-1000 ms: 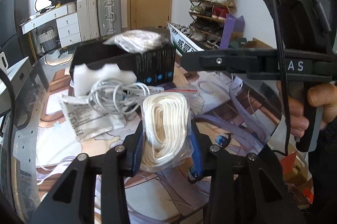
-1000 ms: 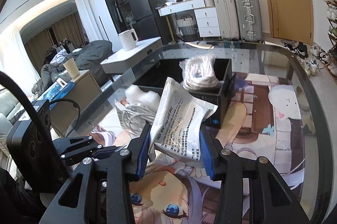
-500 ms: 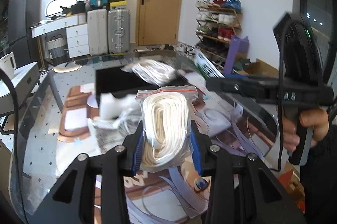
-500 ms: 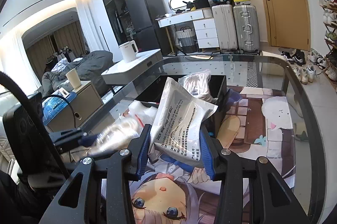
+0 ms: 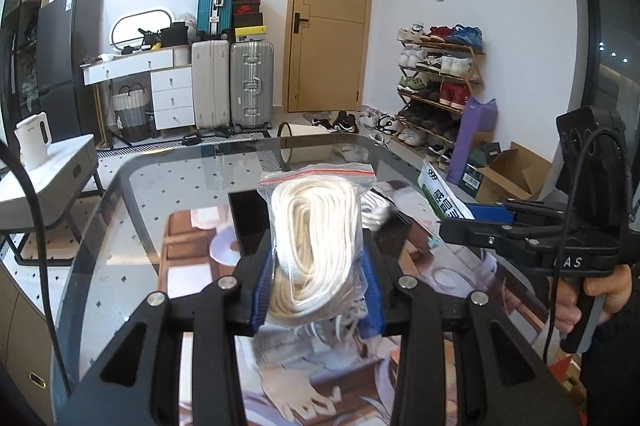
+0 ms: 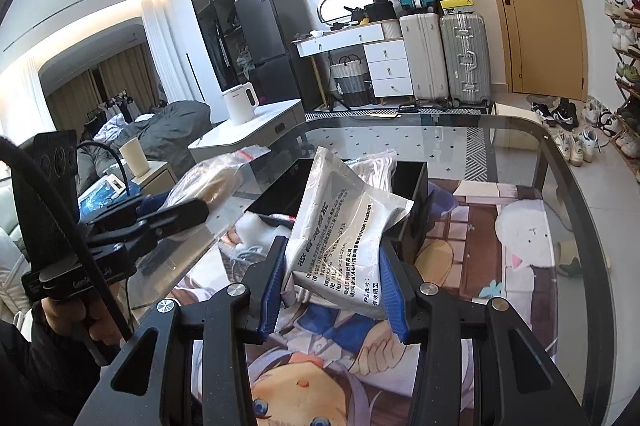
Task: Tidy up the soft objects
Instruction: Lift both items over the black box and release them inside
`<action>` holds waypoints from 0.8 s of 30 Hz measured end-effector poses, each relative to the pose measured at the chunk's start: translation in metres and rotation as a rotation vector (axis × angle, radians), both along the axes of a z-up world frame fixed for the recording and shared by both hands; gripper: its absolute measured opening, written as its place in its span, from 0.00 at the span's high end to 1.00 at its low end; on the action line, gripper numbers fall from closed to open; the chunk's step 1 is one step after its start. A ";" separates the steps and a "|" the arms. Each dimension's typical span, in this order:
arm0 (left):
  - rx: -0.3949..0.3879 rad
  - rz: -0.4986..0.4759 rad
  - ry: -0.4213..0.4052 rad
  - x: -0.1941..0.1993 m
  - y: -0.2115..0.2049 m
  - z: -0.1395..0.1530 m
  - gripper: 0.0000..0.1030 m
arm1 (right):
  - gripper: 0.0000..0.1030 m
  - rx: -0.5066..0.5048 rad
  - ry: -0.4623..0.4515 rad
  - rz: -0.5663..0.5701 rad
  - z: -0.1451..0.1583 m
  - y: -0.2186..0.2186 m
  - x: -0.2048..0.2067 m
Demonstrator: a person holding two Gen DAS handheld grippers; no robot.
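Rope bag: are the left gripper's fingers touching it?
Touching. The left wrist view shows both blue fingers of the left gripper pressed against the sides of the rope bag, held above the table.

A bag of rope (image 5: 316,246) is being held between the left gripper (image 5: 316,290) fingers, above the table (image 5: 120,226). A printed pouch (image 6: 344,238) is being held between the right gripper (image 6: 332,294) fingers, with the box (image 6: 412,202) lying just beyond it.

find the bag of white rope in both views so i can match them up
Left wrist view: the bag of white rope stands centre frame, clamped in the left tool.
Right wrist view: the same bag shows left of centre, blurred, sticking out past the left tool.
Shared landmark: the black box on the glass table, directly behind the bag in the left view, centre in the right view.
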State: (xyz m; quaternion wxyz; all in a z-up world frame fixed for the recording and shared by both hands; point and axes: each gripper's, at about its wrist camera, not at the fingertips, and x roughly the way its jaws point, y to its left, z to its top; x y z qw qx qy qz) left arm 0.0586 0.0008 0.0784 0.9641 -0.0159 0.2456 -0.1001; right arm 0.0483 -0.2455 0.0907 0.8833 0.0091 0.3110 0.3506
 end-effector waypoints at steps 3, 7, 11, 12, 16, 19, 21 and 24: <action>0.001 0.011 -0.009 0.007 0.003 0.002 0.64 | 0.58 -0.012 -0.003 -0.006 0.001 0.005 0.009; 0.013 0.037 -0.015 0.020 0.006 0.001 0.64 | 0.58 -0.025 -0.011 -0.009 0.005 0.012 0.021; 0.008 0.055 -0.015 0.032 0.012 0.000 0.64 | 0.58 -0.033 -0.010 -0.012 0.005 0.020 0.036; 0.009 0.053 -0.014 0.037 0.012 0.000 0.64 | 0.58 -0.037 -0.009 -0.010 0.005 0.022 0.040; 0.019 0.052 -0.006 0.048 0.013 -0.006 0.64 | 0.58 -0.051 -0.007 -0.002 0.004 0.029 0.052; 0.024 0.054 0.001 0.057 0.013 -0.009 0.64 | 0.58 -0.065 -0.004 0.005 0.002 0.036 0.060; 0.021 0.054 0.004 0.061 0.013 -0.011 0.64 | 0.58 -0.070 0.001 0.009 0.000 0.039 0.063; 0.025 0.050 0.008 0.068 0.011 -0.015 0.64 | 0.58 -0.083 0.011 0.015 -0.005 0.044 0.071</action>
